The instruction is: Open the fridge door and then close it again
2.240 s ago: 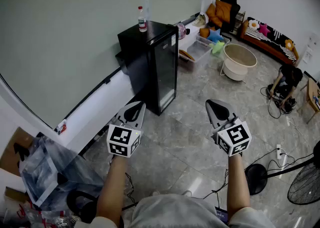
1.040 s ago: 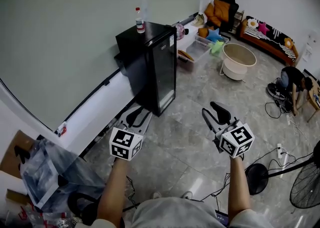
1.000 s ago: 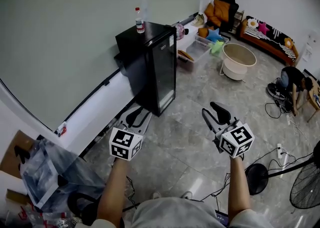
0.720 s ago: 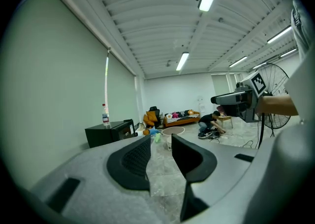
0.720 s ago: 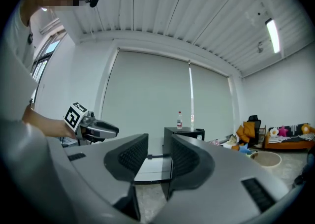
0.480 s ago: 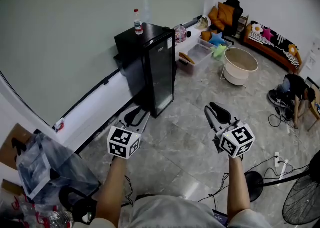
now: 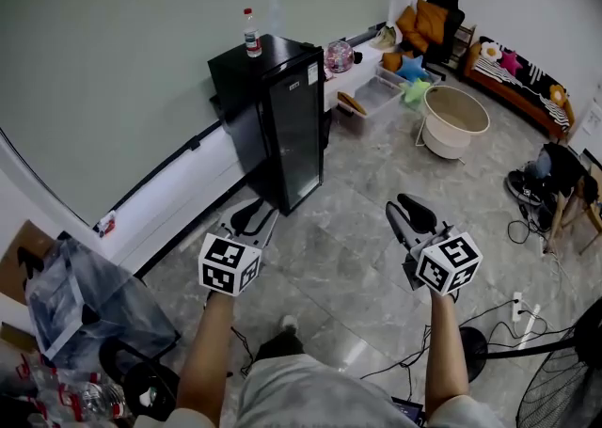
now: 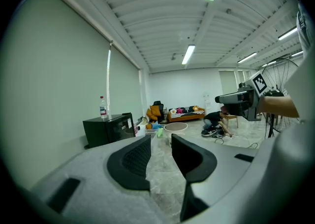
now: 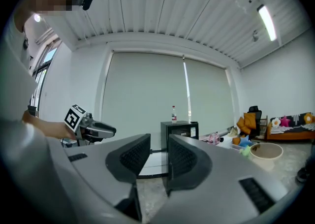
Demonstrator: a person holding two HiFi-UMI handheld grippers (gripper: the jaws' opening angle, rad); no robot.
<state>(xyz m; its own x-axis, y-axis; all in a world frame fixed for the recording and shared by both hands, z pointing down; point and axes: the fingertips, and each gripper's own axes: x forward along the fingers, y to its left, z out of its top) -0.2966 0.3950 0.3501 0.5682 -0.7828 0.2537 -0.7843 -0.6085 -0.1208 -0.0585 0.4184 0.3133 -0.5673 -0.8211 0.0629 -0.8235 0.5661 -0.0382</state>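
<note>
A black mini fridge stands against the wall, door shut, with a water bottle on top. It also shows far off in the left gripper view as the fridge and straight ahead in the right gripper view as the fridge. My left gripper hangs open and empty over the floor just in front of the fridge's near corner. My right gripper is open, further right over the tiles; its jaws have just been closing and nothing is between them. In their own views both the left gripper and the right gripper show a gap.
A white ledge runs along the wall left of the fridge. A round tub, a clear bin and a sofa lie beyond. A person crouches at right. Bags sit at left, a fan at lower right.
The fridge has drifted slightly up and left in the head view as I move. The right gripper's jaws stand narrower than before. A foot now shows at the bottom.
</note>
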